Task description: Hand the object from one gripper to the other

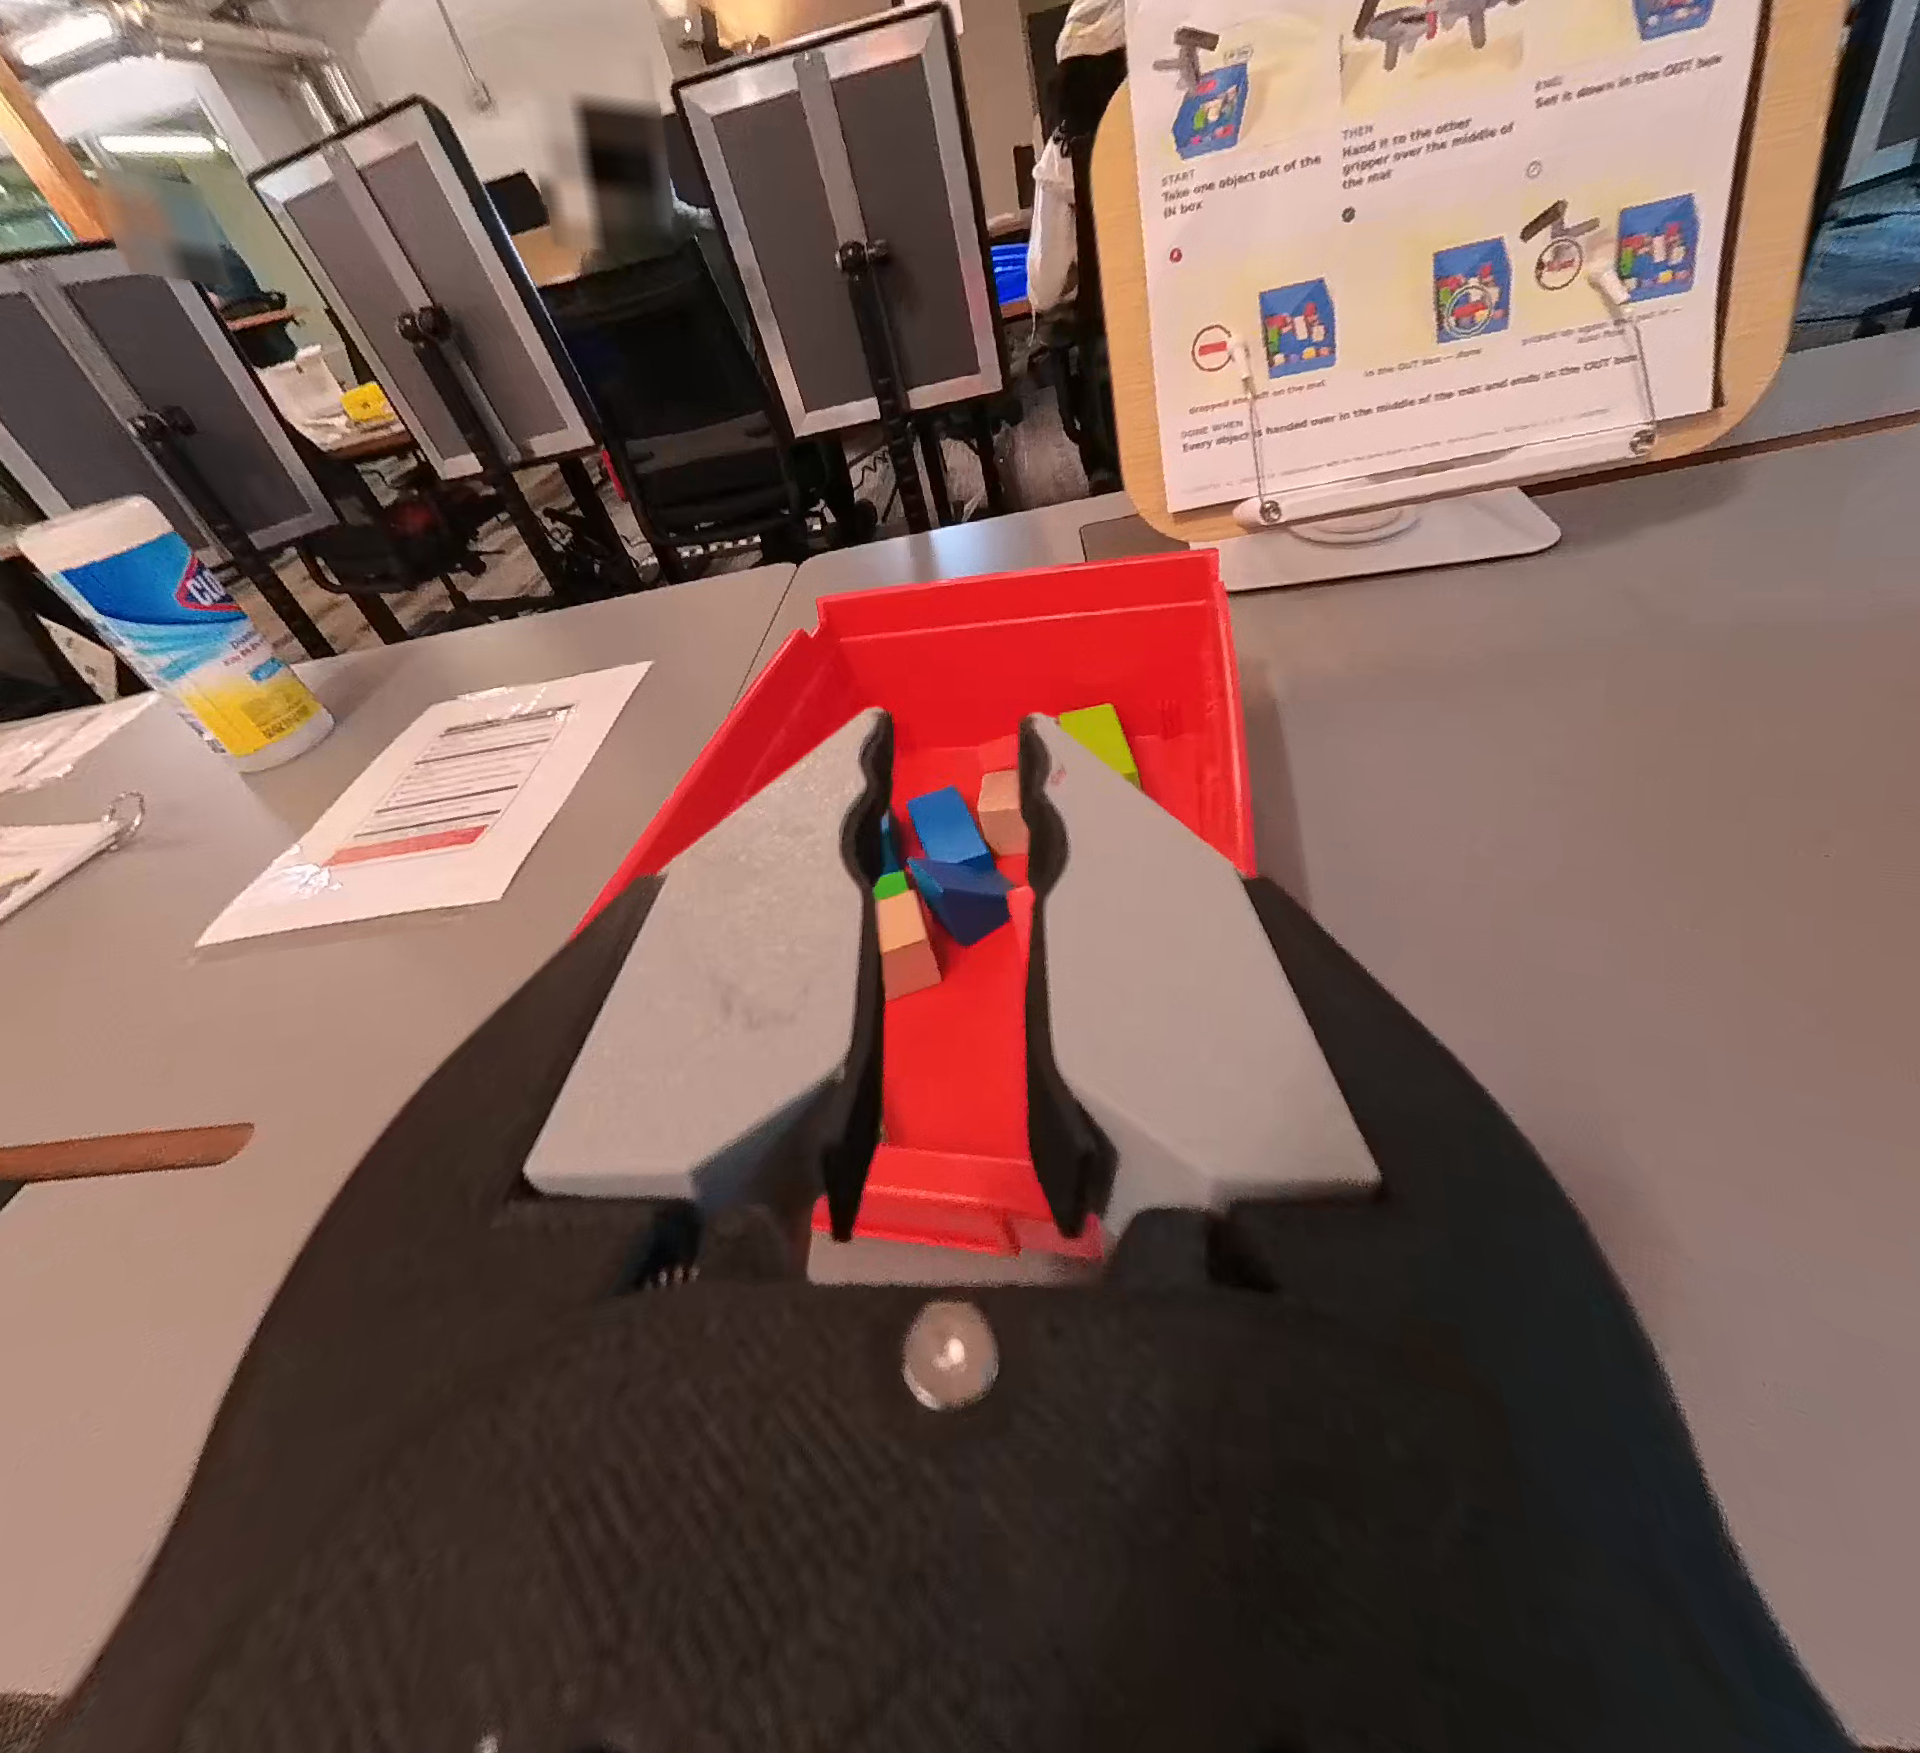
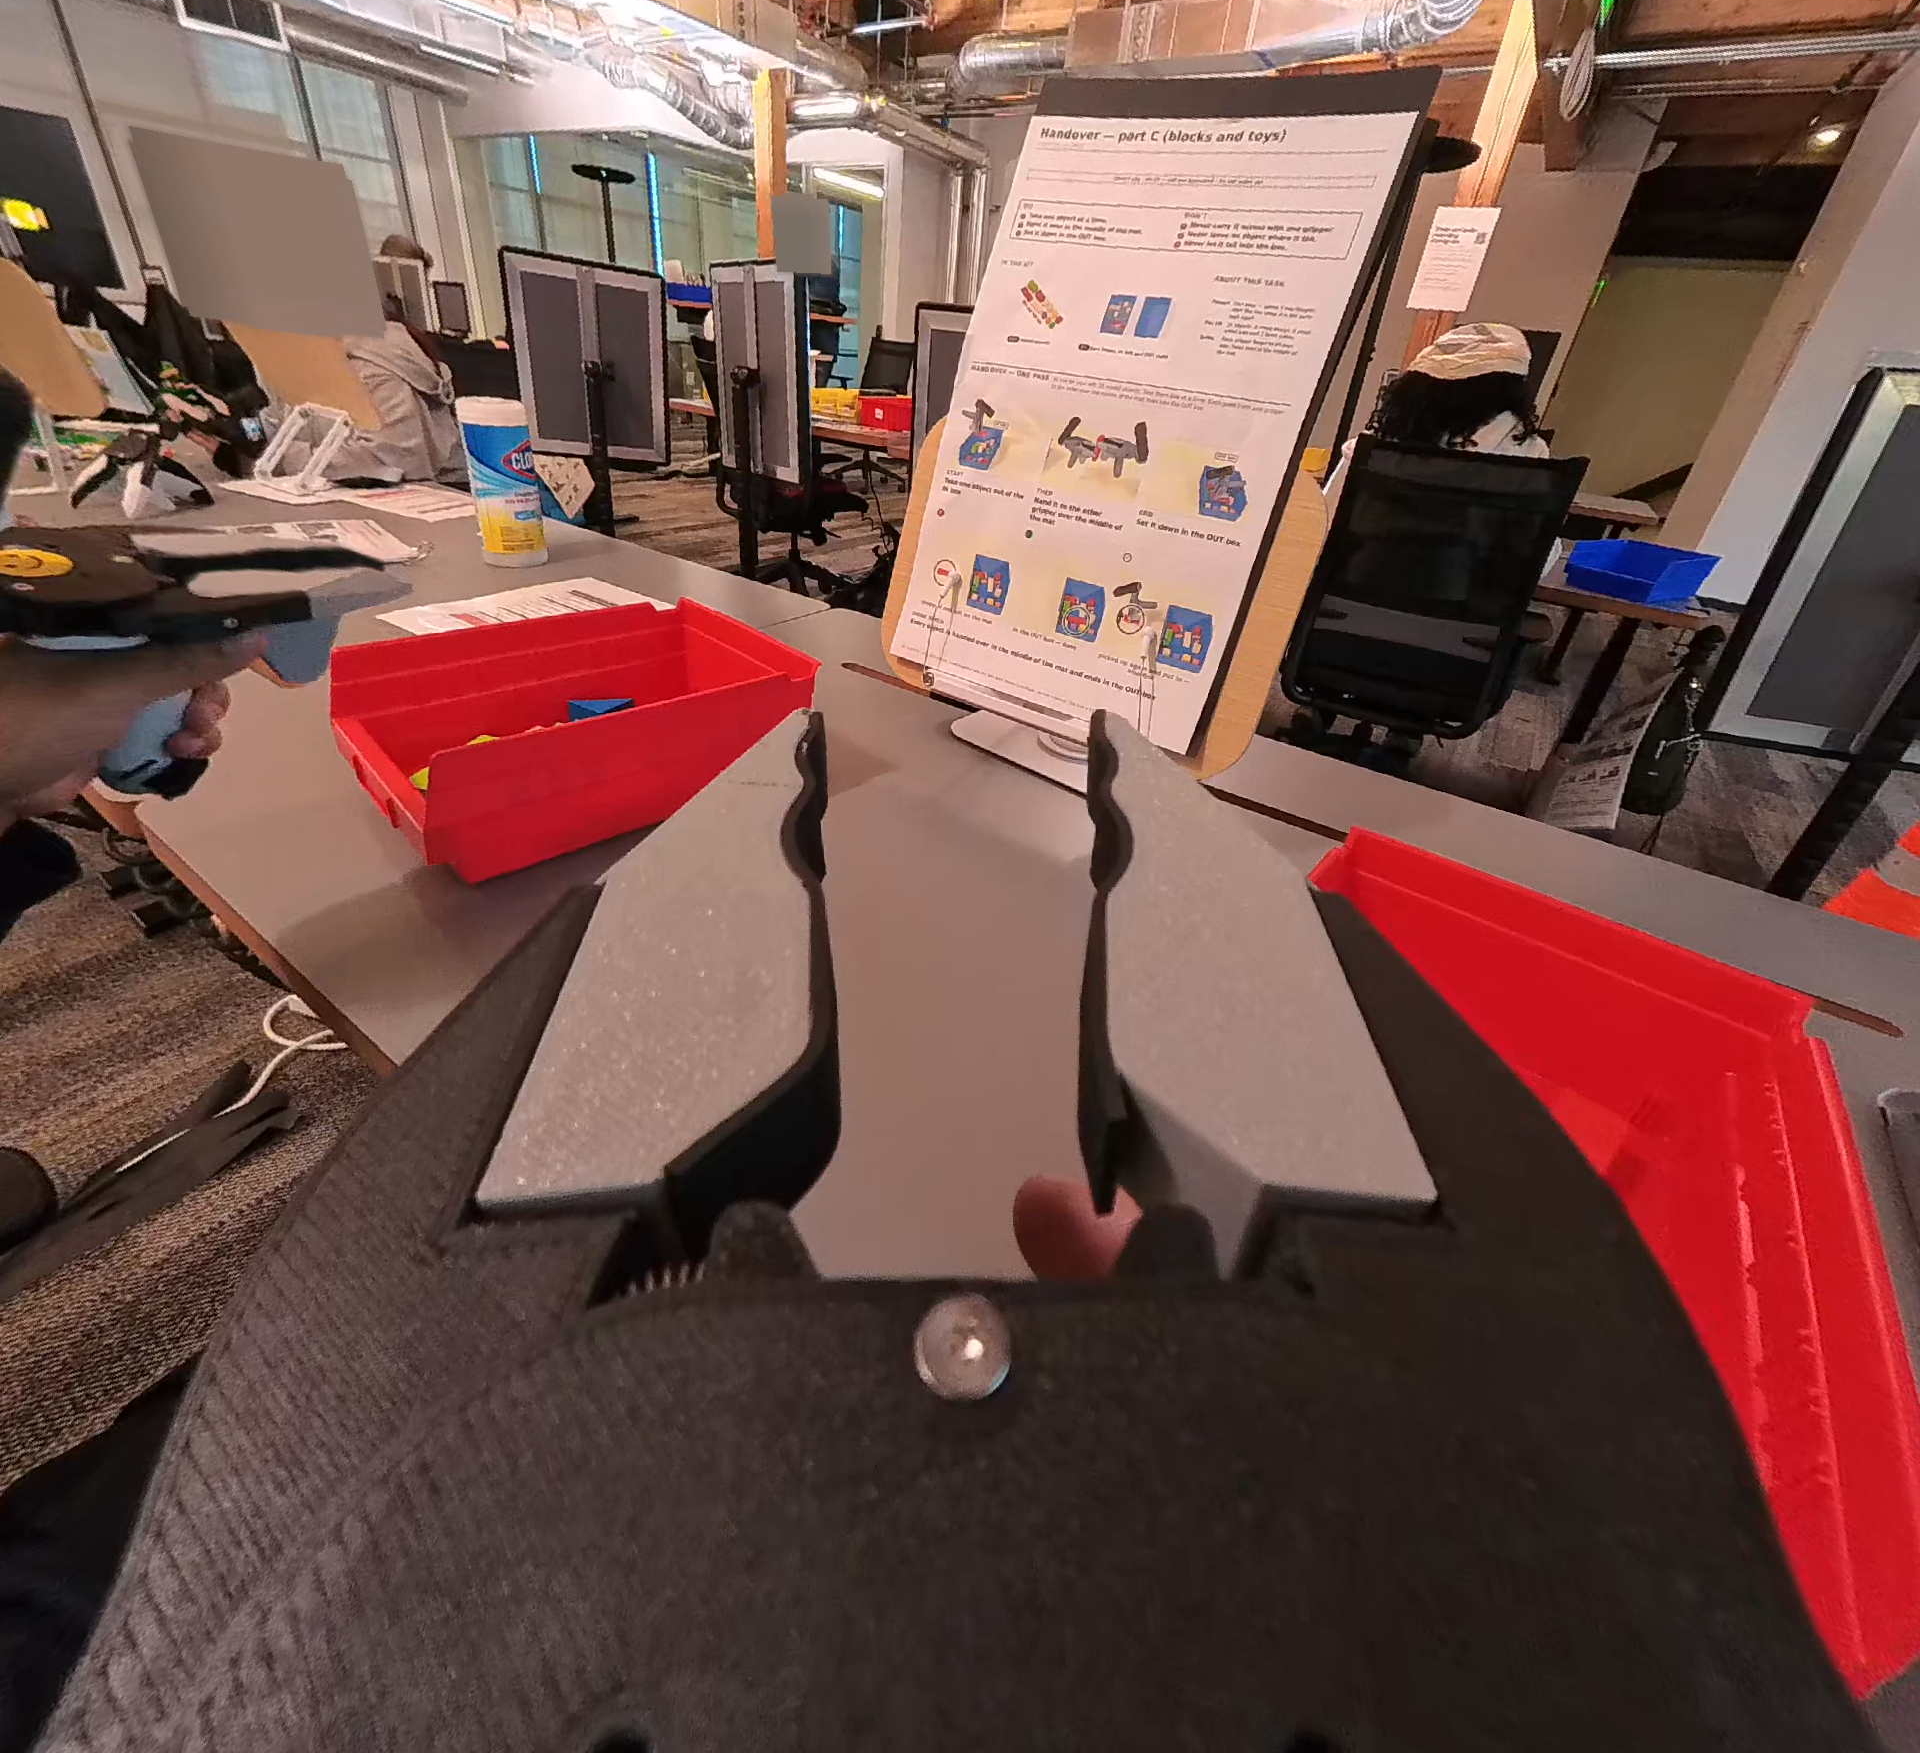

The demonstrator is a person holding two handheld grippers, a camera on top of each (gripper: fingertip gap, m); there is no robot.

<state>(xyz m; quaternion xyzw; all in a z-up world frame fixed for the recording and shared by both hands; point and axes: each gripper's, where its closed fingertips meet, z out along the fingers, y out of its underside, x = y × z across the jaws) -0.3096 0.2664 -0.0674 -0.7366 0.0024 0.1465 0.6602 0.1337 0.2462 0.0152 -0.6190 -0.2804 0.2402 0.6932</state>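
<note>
My left gripper [image 1: 956, 732] is open and empty, hovering over a red bin [image 1: 1205, 664] that holds several wooden blocks: a blue one [image 1: 948, 828], a darker blue one [image 1: 966, 898], a tan one [image 1: 1003, 810], a lime one [image 1: 1099, 739] and a tan block with a green end [image 1: 906, 950]. My right gripper [image 2: 956, 747] is open and empty above the grey table [image 2: 914, 976]. In the right wrist view the same bin [image 2: 540, 716] sits at the left, with the left gripper [image 2: 312, 607] held beside it. A second red bin [image 2: 1621, 1080] lies at the right.
An instruction sheet on a stand [image 1: 1455, 176] rises behind the bin and also shows in the right wrist view [image 2: 1143, 415]. A wipes canister [image 1: 177, 633] and a laminated sheet [image 1: 436, 799] lie to the left. Chairs, grey panels and people are beyond the table. Tip to tip, the grippers are about 45 centimetres apart.
</note>
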